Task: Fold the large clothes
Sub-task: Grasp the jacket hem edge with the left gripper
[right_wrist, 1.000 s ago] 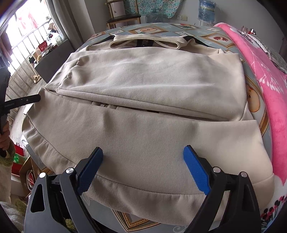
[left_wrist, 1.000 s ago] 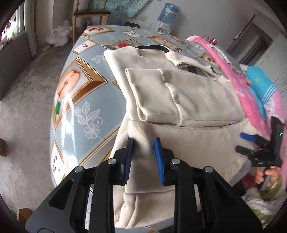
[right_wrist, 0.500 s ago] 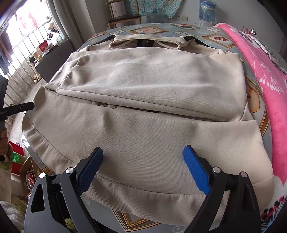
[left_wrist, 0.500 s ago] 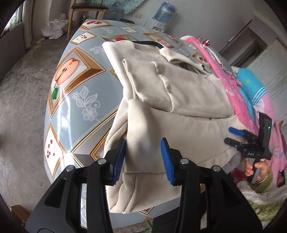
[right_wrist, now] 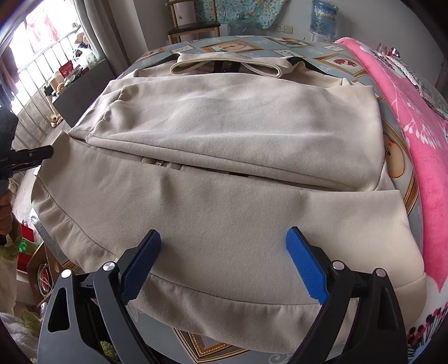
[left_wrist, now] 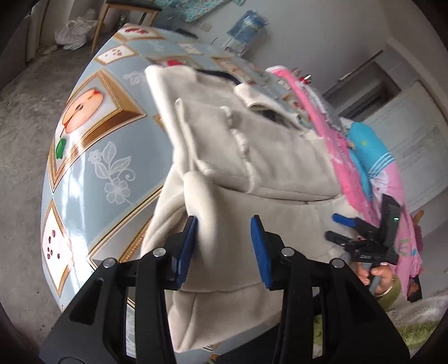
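- The left gripper (left_wrist: 224, 246), jaws apart, straddles a raised ridge of the cream sweatshirt (right_wrist: 238, 134) at the table's (left_wrist: 92, 168) near left corner, probably to pinch the hem there.
- The right gripper (right_wrist: 221, 266), jaws spread wide and empty, hovers over the hem at the near edge, likely for a matching grip.
- The sweatshirt lies flat, sleeves folded in, covering most of the table.

Tablecloth (right_wrist: 403, 159) w/ fruit pics in gold frames under everything. Pink blanket (right_wrist: 420, 134) along right of the right tool. Water jug (right_wrist: 324, 16) far ahead, wooden chair (right_wrist: 193, 26) ahead-left. Window bars (right_wrist: 36, 84) far left. White plastic bag (left_wrist: 71, 33) on floor, ahead-left of left tool.
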`<state>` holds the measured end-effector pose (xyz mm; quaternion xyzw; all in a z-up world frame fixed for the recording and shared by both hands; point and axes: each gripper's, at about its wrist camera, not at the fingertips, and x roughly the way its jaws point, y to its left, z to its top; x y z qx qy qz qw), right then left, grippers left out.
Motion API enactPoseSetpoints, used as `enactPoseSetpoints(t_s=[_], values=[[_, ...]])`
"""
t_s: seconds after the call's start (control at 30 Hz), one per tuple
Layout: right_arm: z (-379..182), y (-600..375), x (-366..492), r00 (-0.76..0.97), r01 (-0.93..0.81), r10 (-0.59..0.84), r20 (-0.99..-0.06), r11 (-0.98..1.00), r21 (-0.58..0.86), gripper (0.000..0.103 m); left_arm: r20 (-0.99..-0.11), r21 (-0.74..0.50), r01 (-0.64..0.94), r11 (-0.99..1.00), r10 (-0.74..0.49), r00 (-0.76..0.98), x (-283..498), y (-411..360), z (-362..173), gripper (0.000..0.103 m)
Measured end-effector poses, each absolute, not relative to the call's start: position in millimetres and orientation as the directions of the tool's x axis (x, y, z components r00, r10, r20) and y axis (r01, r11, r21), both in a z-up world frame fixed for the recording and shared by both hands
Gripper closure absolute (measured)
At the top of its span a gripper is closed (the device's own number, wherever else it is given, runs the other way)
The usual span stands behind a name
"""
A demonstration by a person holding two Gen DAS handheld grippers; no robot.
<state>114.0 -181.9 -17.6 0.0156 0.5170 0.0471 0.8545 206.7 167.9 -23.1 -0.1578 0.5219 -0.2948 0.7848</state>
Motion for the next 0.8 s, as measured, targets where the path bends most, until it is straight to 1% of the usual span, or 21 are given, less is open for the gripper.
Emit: enactPoseSetpoints(t_s=[0.07,0.17,0.3,0.37,0.4,0.43,0.5,0.53,0.63,0.67,0.73,0.8], values=[[-17.5,-182.1,114.1,0.462,-0.063,0.097,-0.882,0.995,0.077,0.014,-0.739,-0.550,0.286,0.784,-0.617,0.270,211.8,164.3,-27.9,0.066],[-17.7,-182.7,114.2,0.462,-0.063,0.097,-0.881,0.995,0.077,0.014,-0.736,-0.532,0.303,0.791,-0.609,0.297,213.0,159.2,-22.4,0.066],[-17.6,-181.6,114.8,0.463,-0.070,0.095,-0.881,0.995,0.070,0.014,-0.704,-0.528,0.353,0.773,-0.630,0.327,204.8,157.0,-13.4,0.066],[-18.2,-181.6,113.9,0.466,-0.072,0.095,-0.880,0.995,0.070,0.014,-0.722,-0.520,0.324,0.790,-0.609,0.329,205.5,156.7,-18.3,0.066],[-18.3,-181.5,114.0,0.468,-0.073,0.095,-0.879,0.995,0.069,0.014,-0.749,-0.495,0.300,0.816,-0.575,0.329,206.9,154.8,-22.8,0.066],[-18.5,-181.6,113.7,0.468,-0.072,0.095,-0.879,0.995,0.069,0.014,-0.769,-0.466,0.288,0.837,-0.544,0.336,207.0,152.7,-25.6,0.073],[-18.5,-181.6,113.5,0.468,-0.069,0.094,-0.879,0.995,0.069,0.014,-0.780,-0.429,0.290,0.856,-0.512,0.359,204.0,149.3,-24.9,0.075],[-18.5,-181.6,113.2,0.469,-0.068,0.093,-0.878,0.995,0.069,0.014,-0.775,-0.416,0.299,0.859,-0.507,0.378,200.6,146.9,-21.2,0.075],[-18.8,-181.4,112.2,0.472,-0.072,0.090,-0.877,0.995,0.064,0.014,-0.722,-0.431,0.364,0.826,-0.557,0.410,187.7,143.2,-6.7,0.075],[-19.0,-181.3,112.3,0.472,-0.074,0.089,-0.877,0.995,0.062,0.014,-0.718,-0.428,0.379,0.821,-0.563,0.409,185.1,142.0,-3.5,0.075],[-19.2,-180.8,112.4,0.473,-0.077,0.087,-0.877,0.995,0.057,0.014,-0.722,-0.410,0.403,0.818,-0.561,0.405,183.0,138.4,-0.3,0.075],[-19.6,-180.9,112.2,0.478,-0.080,0.087,-0.874,0.995,0.055,0.013,-0.758,-0.367,0.392,0.844,-0.516,0.400,187.2,134.5,-3.8,0.075]])
